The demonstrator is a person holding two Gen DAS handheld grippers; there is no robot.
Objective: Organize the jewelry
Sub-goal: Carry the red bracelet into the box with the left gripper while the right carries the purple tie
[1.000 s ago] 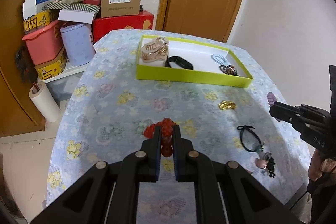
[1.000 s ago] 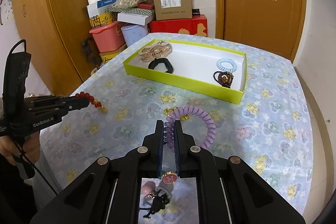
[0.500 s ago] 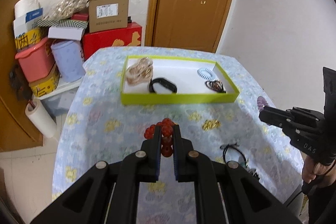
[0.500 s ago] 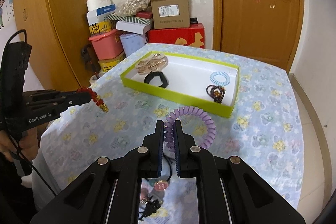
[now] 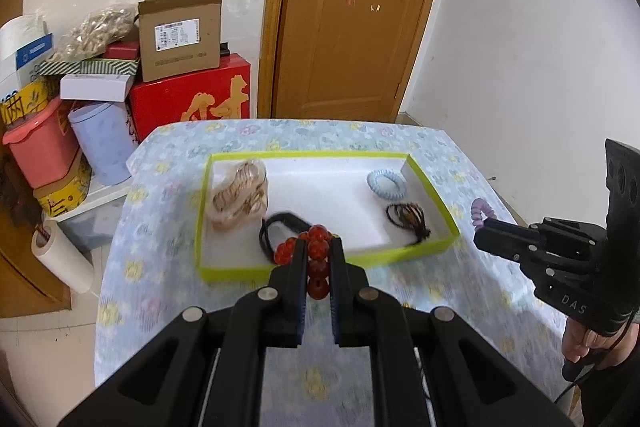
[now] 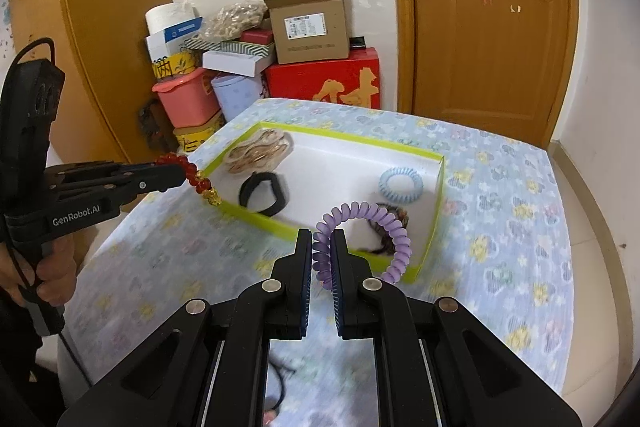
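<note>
Left gripper [image 5: 318, 255] is pinched narrow on a red bead bracelet [image 5: 316, 261]; beads stack between the fingers and fan out past the tips. In the right wrist view the same bracelet [image 6: 192, 177] hangs off that gripper's tip, gold beads at the low end, above the near left corner of the tray.

Right gripper [image 6: 322, 247] is clamped narrow on a purple spiral hair tie [image 6: 372, 231]; the coil arcs up and right from the fingers, over the tray's near right corner. From the left wrist view only a bit of purple coil [image 5: 482, 211] shows at the tip of the right gripper [image 5: 486, 237].

Below both, a table with a blue floral cloth [image 6: 512, 195]. On it sits a lime-green tray [image 5: 384, 257] with white floor. Inside: black band [image 6: 264, 193] near left, gold-pink hair clips [image 6: 258, 151] far left, light blue spiral hair tie [image 6: 401, 185] far right, dark brown hair tie [image 5: 408, 217] near right.

Beyond the table: red box [image 5: 192, 99], cardboard box [image 5: 180, 35], pink bin [image 5: 38, 143], wooden door [image 5: 348, 27].
</note>
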